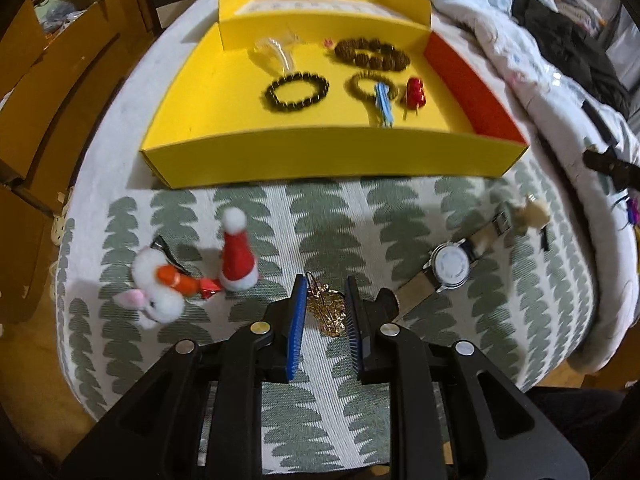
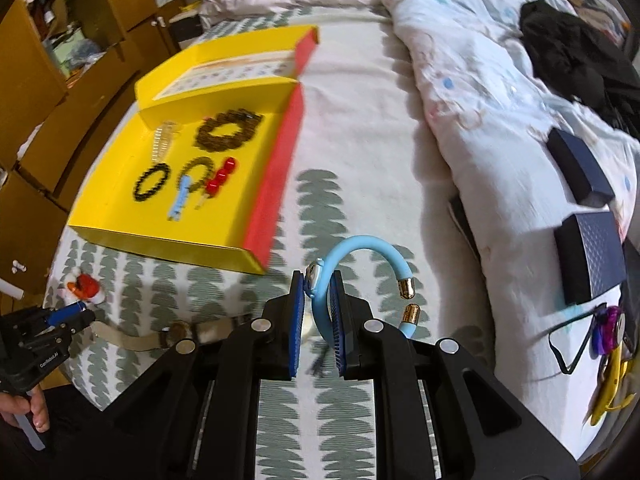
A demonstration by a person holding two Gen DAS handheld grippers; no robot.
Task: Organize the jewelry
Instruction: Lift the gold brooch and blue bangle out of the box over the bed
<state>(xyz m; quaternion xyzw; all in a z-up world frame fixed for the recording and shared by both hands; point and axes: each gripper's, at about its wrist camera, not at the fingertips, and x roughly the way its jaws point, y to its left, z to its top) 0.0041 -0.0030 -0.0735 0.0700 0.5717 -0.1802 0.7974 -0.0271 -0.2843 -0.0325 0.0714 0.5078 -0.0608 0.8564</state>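
Note:
My left gripper [image 1: 326,284] points down at the leaf-patterned bedspread, shut on a gold filigree ornament [image 1: 329,310] that spans its blue pads. In the right wrist view the same gripper [image 2: 76,314] shows at the far left. My right gripper [image 2: 318,280] is shut on a light blue open bangle [image 2: 360,246] with gold end caps. The yellow tray [image 1: 320,156] ahead holds a dark bead bracelet [image 1: 297,90], a brown bead bracelet [image 1: 372,54], red beads [image 1: 415,90] and a blue clip [image 1: 383,104]. From the right wrist, the tray [image 2: 160,240] lies to the upper left.
A Santa-hat clip [image 1: 237,256], a white plush clip [image 1: 158,284] and a wristwatch [image 1: 451,266] lie on the bedspread. A rumpled quilt [image 2: 460,80], black clothing [image 2: 572,52] and two navy boxes [image 2: 592,256] fill the right side. Wooden cabinets [image 1: 48,92] stand left.

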